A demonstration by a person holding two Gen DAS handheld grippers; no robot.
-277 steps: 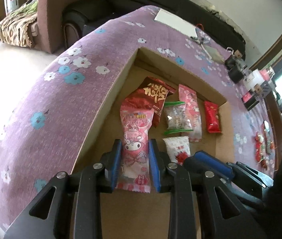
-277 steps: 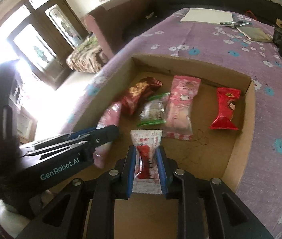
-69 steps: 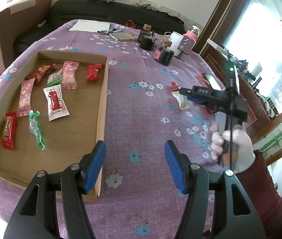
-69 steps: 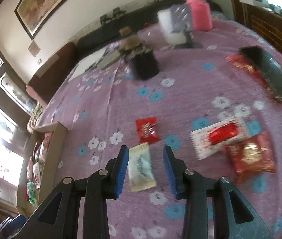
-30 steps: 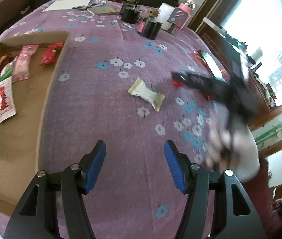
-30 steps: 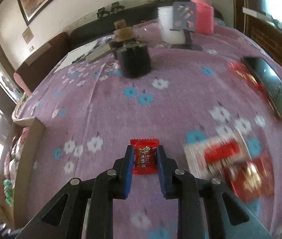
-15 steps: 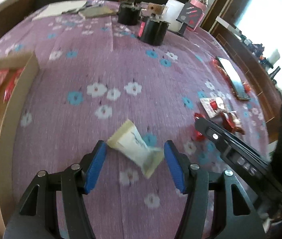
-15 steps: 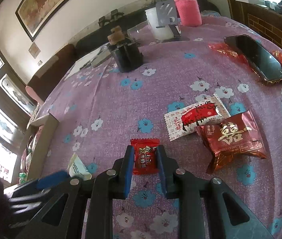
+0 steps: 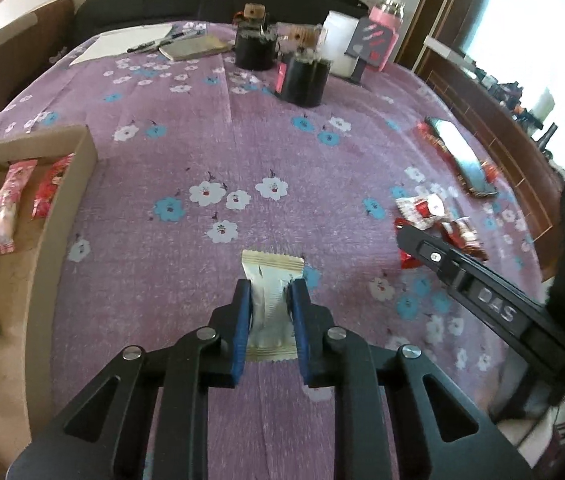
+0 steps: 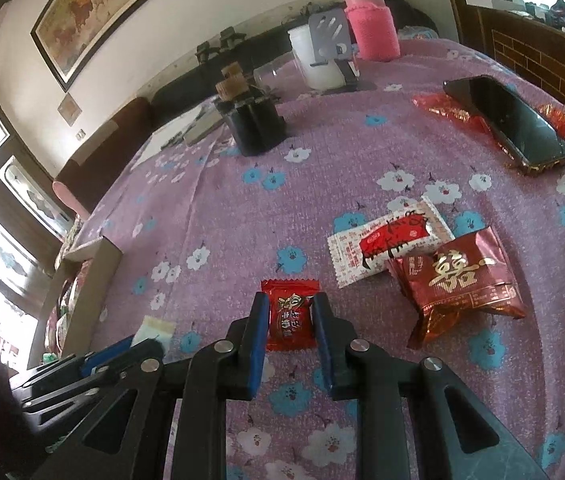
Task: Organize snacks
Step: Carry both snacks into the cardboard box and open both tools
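Note:
My left gripper [image 9: 269, 285] is shut on a cream-white snack packet [image 9: 272, 276] that lies on the purple flowered tablecloth [image 9: 186, 152]. The same packet [image 10: 154, 330] shows at the lower left of the right wrist view. My right gripper [image 10: 289, 298] is shut on a small red candy packet [image 10: 290, 314]. Beside it lie a white-and-red packet [image 10: 388, 240] and a dark red foil packet [image 10: 462, 278]. The cardboard tray [image 9: 62, 216] at the left of the left wrist view holds several snacks, among them a pink packet [image 9: 4, 208].
A phone [image 10: 508, 120] lies on red wrappers at the far right. Two black holders [image 9: 302, 80], a white cup [image 9: 338, 54] and a pink bottle [image 10: 370, 24] stand at the back. Papers and pens [image 9: 150, 40] lie beyond them.
The left gripper has come up over the cream-white packet and its jaws have closed on it. The right gripper has stayed shut on the red candy packet.

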